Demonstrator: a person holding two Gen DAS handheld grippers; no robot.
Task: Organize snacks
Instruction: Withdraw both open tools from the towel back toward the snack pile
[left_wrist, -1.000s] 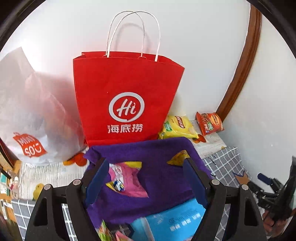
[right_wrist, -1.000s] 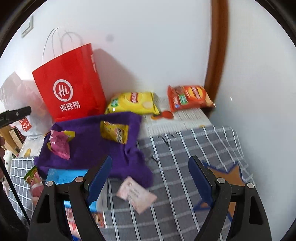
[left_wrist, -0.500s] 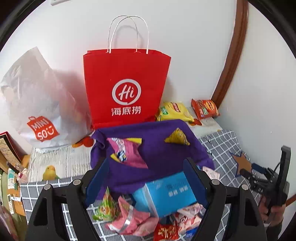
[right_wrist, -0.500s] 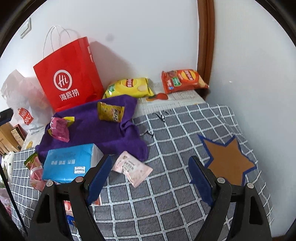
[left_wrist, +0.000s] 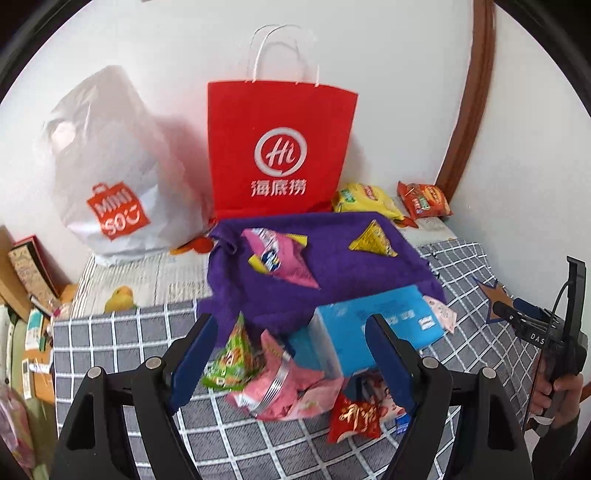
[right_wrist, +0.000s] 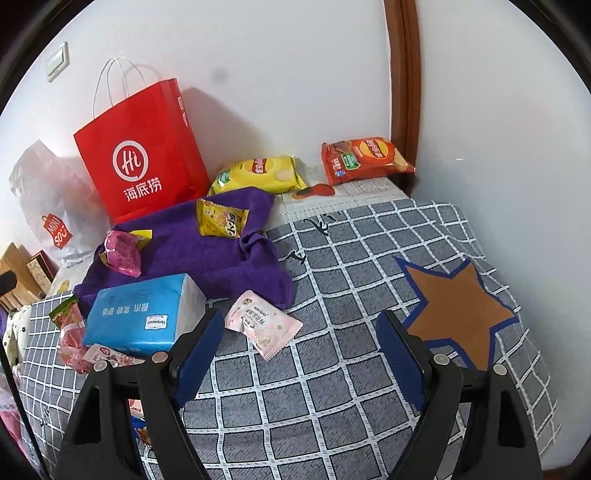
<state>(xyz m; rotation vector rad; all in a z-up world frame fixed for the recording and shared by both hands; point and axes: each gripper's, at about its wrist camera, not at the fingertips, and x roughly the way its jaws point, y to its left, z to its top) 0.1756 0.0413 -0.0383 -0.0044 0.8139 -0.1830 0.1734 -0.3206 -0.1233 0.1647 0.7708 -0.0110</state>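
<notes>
Snack packets lie on a grey checked bedspread (right_wrist: 332, 387). A purple towel (left_wrist: 332, 266) carries a pink packet (left_wrist: 284, 258) and a yellow packet (left_wrist: 373, 240). A blue tissue pack (left_wrist: 369, 325) lies in front of it, with green (left_wrist: 232, 358), pink (left_wrist: 284, 391) and red (left_wrist: 354, 417) packets beside it. My left gripper (left_wrist: 291, 354) is open and empty, above these packets. My right gripper (right_wrist: 299, 354) is open and empty, above the bedspread, just behind a pale pink packet (right_wrist: 262, 321). A yellow chip bag (right_wrist: 258, 173) and an orange chip bag (right_wrist: 362, 158) lie by the wall.
A red paper bag (left_wrist: 280, 147) stands against the white wall, with a white plastic bag (left_wrist: 110, 166) to its left. A brown star (right_wrist: 458, 314) is printed on the bedspread at the right. Boxes and clutter (left_wrist: 29, 273) sit off the left edge.
Both grippers have pulled back and up from the towel. More of the bedspread and the front packets show now. Both stay open.
</notes>
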